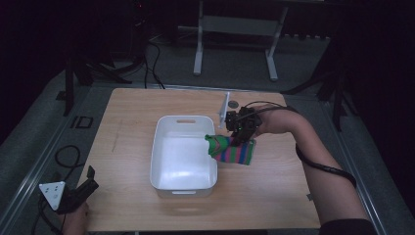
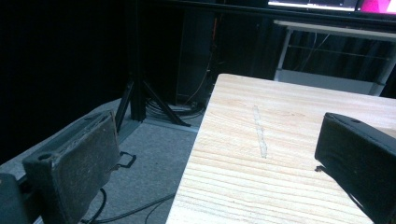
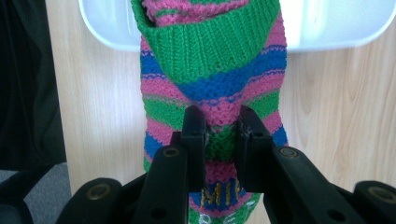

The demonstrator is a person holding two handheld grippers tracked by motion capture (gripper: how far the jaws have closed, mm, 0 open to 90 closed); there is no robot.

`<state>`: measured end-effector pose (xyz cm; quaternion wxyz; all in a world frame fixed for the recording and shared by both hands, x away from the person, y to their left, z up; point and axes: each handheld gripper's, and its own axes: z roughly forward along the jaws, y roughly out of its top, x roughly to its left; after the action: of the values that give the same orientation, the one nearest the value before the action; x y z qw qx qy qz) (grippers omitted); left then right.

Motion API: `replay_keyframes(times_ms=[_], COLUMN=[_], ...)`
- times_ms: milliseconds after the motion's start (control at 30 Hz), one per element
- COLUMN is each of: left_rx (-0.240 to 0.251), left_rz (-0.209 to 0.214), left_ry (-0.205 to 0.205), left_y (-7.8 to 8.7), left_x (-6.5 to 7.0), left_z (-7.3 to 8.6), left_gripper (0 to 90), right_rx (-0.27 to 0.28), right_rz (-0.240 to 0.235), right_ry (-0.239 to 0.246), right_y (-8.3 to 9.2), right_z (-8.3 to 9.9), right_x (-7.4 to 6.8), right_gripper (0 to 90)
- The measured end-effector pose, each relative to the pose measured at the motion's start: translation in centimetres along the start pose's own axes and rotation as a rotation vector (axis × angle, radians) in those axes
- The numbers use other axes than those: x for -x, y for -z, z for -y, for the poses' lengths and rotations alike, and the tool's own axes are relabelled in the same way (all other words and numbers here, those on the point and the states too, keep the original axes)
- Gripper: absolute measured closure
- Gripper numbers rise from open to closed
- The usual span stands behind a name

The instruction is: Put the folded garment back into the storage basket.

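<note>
Knitted wool, striped green, pink, blue: one sock (image 3: 212, 84), ribbed green cuff, yellow lettering near jaws. Right gripper (image 1: 238, 135) pinches fold of sock tight, jaws nearly together. Sock hangs at right rim of white tub (image 1: 183, 152), cuff end over rim, rest above bare table (image 1: 127, 147). One tub, one sock, two grippers. Left gripper (image 1: 78, 192) at table's near left corner, jaws wide apart, holding nothing. Broad free wood left of tub.
</note>
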<state>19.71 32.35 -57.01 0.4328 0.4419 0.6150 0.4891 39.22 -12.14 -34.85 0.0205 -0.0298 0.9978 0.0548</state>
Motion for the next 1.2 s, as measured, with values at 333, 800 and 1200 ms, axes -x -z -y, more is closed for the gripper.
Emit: replay_keyframes(times_ms=[333,800,1200], left_rx=[-0.003,0.001,0.0], left_rz=[0.001,0.003,0.003], left_ry=[0.008,0.014,0.011], left_y=[0.1,0.2,0.2], left_x=[-0.1,-0.2,-0.2], left_z=[0.0,0.0,0.0], left_gripper=[0.4,0.4,0.4], right_rx=[0.019,0.014,0.017], right_rz=[-0.004,-0.019,-0.016], right_ry=[0.058,0.148,0.164], right_y=[0.3,-0.6,-1.5], right_z=[-4.3,-10.5,-11.9], right_x=[-0.2,-1.1,-0.9], right_gripper=[75.8,75.8,75.7])
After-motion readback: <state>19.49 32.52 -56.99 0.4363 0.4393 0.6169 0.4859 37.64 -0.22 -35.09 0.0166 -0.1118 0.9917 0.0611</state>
